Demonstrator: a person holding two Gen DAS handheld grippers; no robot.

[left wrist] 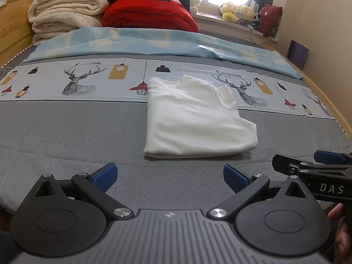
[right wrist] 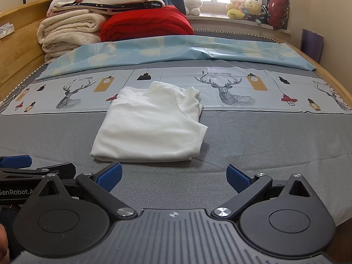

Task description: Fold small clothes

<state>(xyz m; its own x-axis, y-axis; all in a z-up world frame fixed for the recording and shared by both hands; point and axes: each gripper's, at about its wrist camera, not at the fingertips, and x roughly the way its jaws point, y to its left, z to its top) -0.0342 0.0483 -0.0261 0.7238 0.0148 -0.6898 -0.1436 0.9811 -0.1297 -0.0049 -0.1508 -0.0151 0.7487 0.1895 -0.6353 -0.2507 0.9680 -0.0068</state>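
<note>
Grippers wait side by side at the near edge of a grey bed (left wrist: 66, 132): left gripper (left wrist: 169, 177) and right gripper (right wrist: 173, 177) both spread wide, grasping nothing, level and aimed forward. Just ahead lies the white shirt (left wrist: 193, 118), already folded into a panel, its long axis running away toward the collar. It sits right of the left gripper's line and left of the right's, roughly between both.

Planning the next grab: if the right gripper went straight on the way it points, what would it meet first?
Probably the near hem of the folded white garment. The right gripper, jaws open, points over bare grey sheet first; depth is uncertain.
</note>
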